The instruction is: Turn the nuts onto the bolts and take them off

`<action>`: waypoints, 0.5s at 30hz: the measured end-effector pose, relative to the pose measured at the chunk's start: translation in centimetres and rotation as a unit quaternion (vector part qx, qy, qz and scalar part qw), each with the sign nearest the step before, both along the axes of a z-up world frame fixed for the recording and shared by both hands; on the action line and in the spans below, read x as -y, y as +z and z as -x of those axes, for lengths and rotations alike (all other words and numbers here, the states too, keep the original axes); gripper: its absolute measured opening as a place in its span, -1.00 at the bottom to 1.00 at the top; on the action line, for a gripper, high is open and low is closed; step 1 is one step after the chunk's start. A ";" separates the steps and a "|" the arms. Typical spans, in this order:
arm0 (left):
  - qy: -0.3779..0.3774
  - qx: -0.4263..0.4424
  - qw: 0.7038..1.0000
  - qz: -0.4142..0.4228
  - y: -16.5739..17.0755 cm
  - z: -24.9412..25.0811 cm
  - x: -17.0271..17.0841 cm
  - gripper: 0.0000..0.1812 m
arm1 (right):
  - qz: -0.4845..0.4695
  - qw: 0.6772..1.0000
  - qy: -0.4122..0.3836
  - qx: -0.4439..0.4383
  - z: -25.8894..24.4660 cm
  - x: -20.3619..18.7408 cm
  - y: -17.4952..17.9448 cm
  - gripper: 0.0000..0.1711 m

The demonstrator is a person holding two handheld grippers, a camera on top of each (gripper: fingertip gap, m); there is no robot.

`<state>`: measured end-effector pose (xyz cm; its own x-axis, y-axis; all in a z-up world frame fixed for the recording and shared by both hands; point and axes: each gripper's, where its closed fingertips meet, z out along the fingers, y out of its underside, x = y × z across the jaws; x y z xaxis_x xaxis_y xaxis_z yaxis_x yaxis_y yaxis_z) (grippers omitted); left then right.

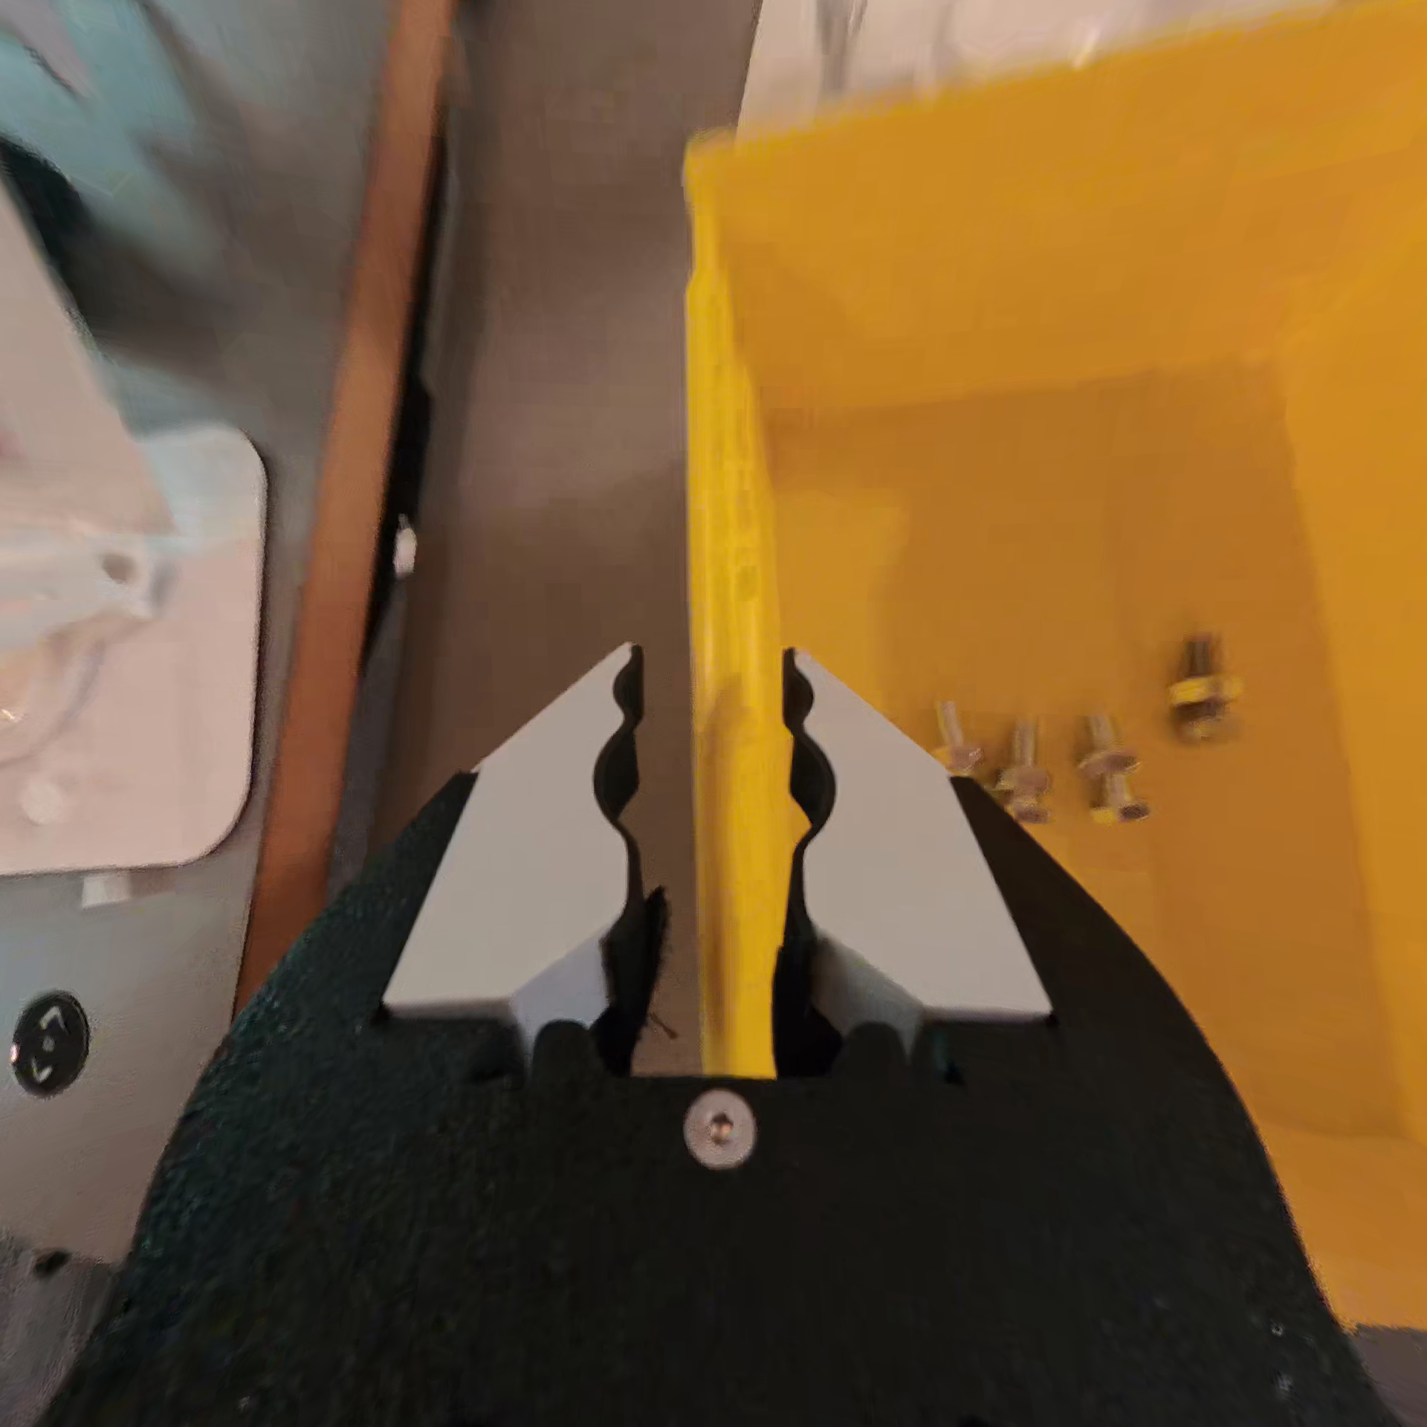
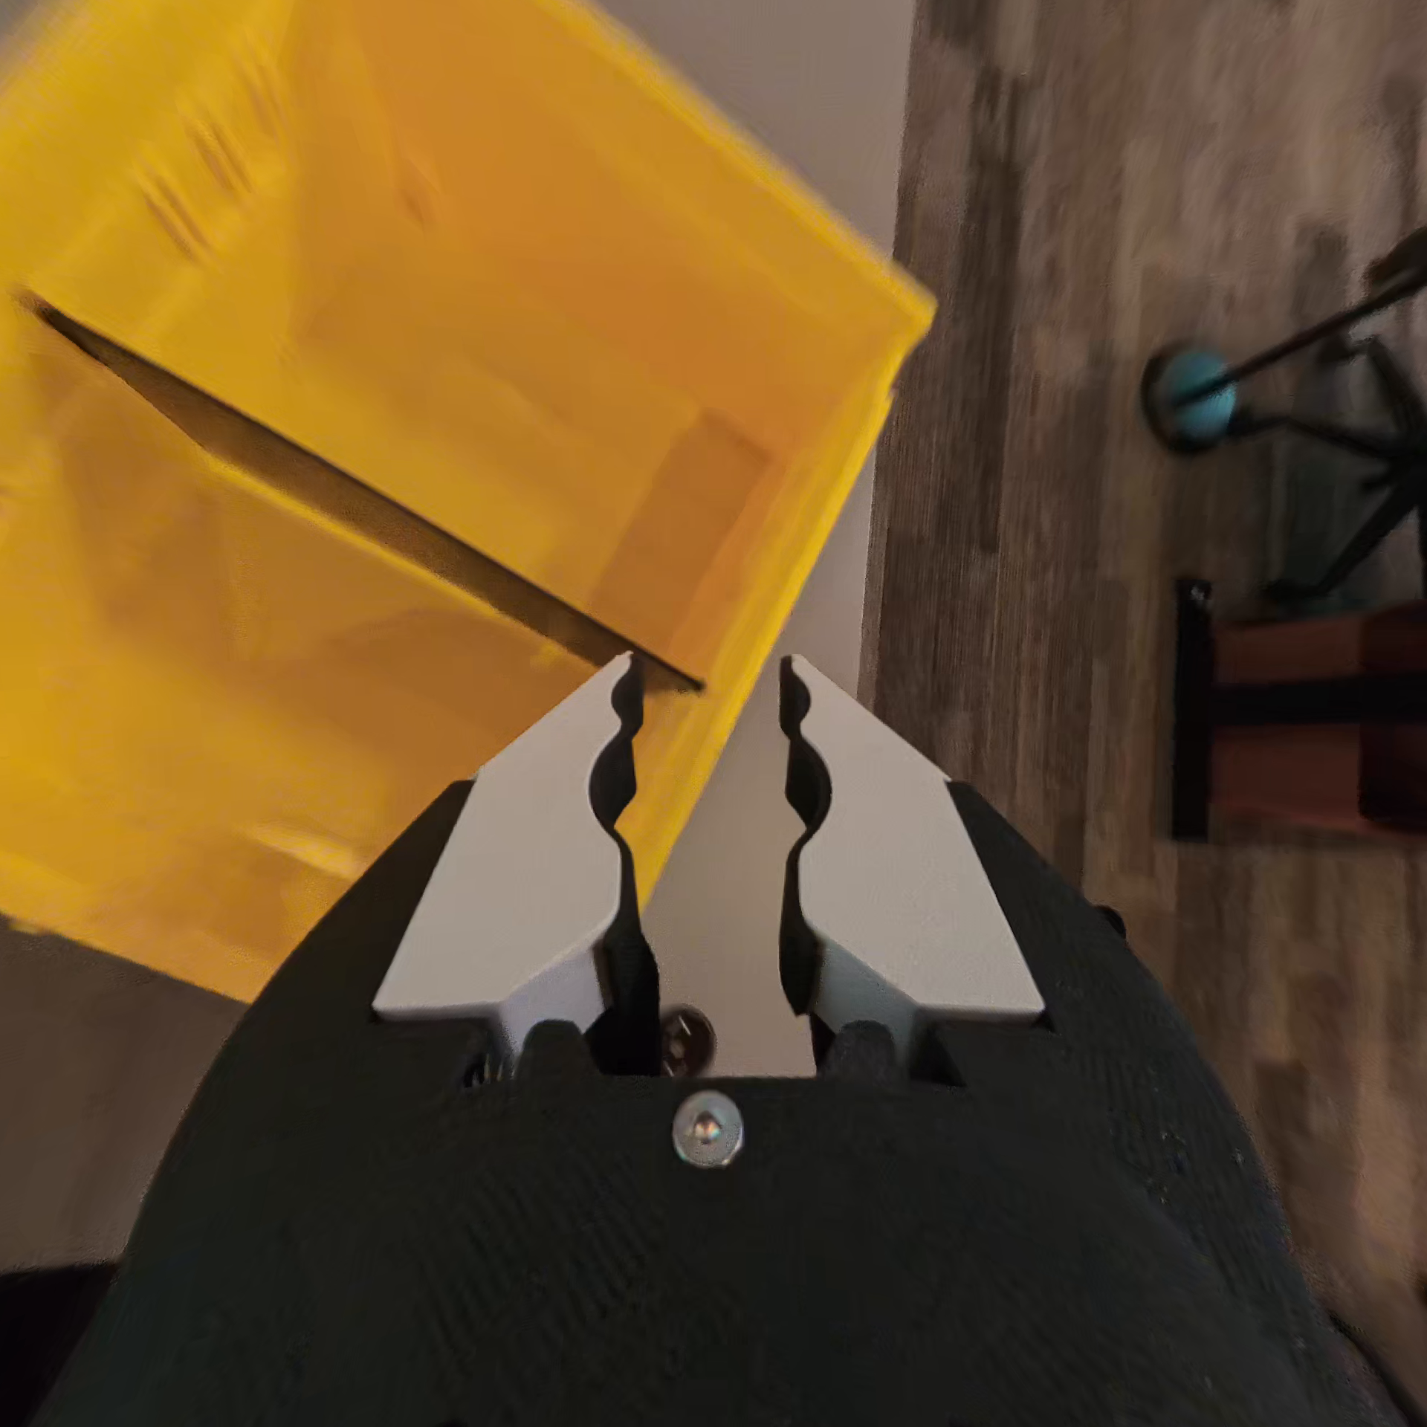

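Left tongs (image 1: 710,656) straddle yellow bin (image 1: 730,540) wall, bolts (image 1: 1081,757) inside.

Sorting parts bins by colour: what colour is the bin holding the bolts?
Yellow. The bin shows best in the left wrist view, with the bolts on its floor.

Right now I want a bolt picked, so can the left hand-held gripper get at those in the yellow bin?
Probably not directly: the left hand-held gripper straddles the bin's wall; the bolts lie inside, uncovered.
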<state>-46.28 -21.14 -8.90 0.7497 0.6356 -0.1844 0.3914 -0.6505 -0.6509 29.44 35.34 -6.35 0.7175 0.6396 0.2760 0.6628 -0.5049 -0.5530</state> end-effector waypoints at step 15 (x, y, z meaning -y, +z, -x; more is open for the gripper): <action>-0.155 0.163 0.974 -0.025 -5.9 -12.0 -10.1 -0.62 | -0.156 0.875 0.376 -0.262 24.8 19.7 6.9 -0.56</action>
<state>-34.26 -10.99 -14.76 0.9205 0.3717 0.1204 0.3723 -0.7410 -0.5588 4.66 15.60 0.53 0.2075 0.9370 0.2809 0.3575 0.1947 -0.9134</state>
